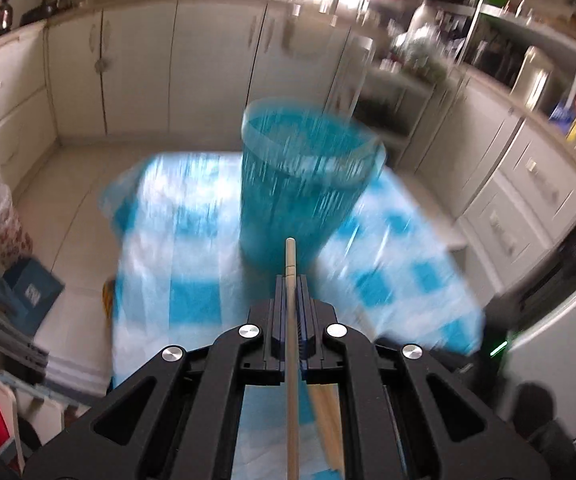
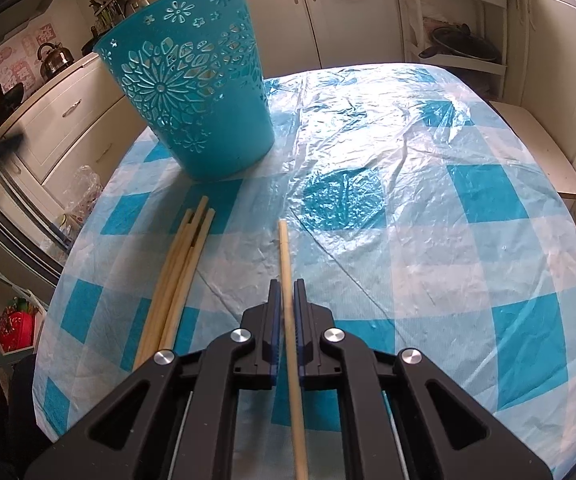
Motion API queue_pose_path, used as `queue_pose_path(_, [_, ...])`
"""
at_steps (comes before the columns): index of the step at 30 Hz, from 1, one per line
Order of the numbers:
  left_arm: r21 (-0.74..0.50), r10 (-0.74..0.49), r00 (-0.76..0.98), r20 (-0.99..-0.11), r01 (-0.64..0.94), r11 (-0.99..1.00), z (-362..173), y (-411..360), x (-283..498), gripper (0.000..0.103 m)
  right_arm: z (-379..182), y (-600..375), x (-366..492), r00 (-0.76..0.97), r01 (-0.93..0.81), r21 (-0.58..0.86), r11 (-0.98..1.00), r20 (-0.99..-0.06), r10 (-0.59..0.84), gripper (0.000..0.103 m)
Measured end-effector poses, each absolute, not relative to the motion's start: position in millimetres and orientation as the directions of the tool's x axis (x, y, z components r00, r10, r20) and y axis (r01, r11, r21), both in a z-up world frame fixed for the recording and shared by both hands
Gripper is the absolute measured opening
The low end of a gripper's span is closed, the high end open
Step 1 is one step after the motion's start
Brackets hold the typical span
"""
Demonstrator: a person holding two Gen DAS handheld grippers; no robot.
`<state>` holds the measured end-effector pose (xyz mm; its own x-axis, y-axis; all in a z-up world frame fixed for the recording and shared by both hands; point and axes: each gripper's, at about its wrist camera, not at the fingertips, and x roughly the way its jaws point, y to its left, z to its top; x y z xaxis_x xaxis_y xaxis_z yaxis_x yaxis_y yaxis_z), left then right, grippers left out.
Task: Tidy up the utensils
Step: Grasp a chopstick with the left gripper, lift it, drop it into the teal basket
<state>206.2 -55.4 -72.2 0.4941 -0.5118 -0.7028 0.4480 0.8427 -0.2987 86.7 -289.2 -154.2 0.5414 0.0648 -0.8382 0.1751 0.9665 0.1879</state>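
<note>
The left gripper clamps one chopstick before the turquoise openwork basket, loose chopsticks lie just in front of that basket, and the right gripper pinches another chopstick.

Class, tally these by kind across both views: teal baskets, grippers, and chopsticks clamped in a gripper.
Teal basket: 1
Grippers: 2, left gripper and right gripper
Clamped chopsticks: 2, left chopstick and right chopstick
Total: 5
</note>
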Motion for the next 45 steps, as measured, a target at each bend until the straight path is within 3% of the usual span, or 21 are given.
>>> queue_pose_path(6, [-0.322, -0.561, 0.610, -0.560, 0.463, 0.826, -2, -57, 224, 0.005, -155, -292, 85, 0.547, 0.175, 0.199, 0.964, -0.834, 0.073, 0.007])
queue_pose_path(13, [-0.336, -0.539, 0.729, -0.421, 0.427, 0.840, 38, -81, 266, 0.005, -155, -293, 84, 0.552, 0.177, 0.216, 0.960, -0.830, 0.085, 0.007])
queue_pose_path(18, [-0.321, -0.460, 0.842, -0.280, 0.370, 0.872, 55, -95, 285, 0.005, -155, -295, 84, 0.553, 0.174, 0.230, 0.958, -0.828, 0.098, 0.008])
queue_pose_path(21, [-0.311, -0.402, 0.883, -0.241, 0.322, 0.894, 52, -106, 301, 0.005, -155, -297, 86, 0.552, 0.170, 0.243, 0.955, -0.826, 0.111, 0.008])
queue_pose_path(34, [-0.307, -0.329, 0.905, -0.271, 0.243, 0.920, -6, -132, 355, 0.005, -155, -305, 92, 0.542, 0.160, 0.285, 0.945, -0.826, 0.157, 0.008])
queue_pose_path(45, [-0.205, -0.325, 0.866, -0.380, 0.264, 0.942, -32, -141, 344, 0.009, -155, -303, 95, 0.535, 0.151, 0.283, 0.947, -0.829, 0.162, 0.010])
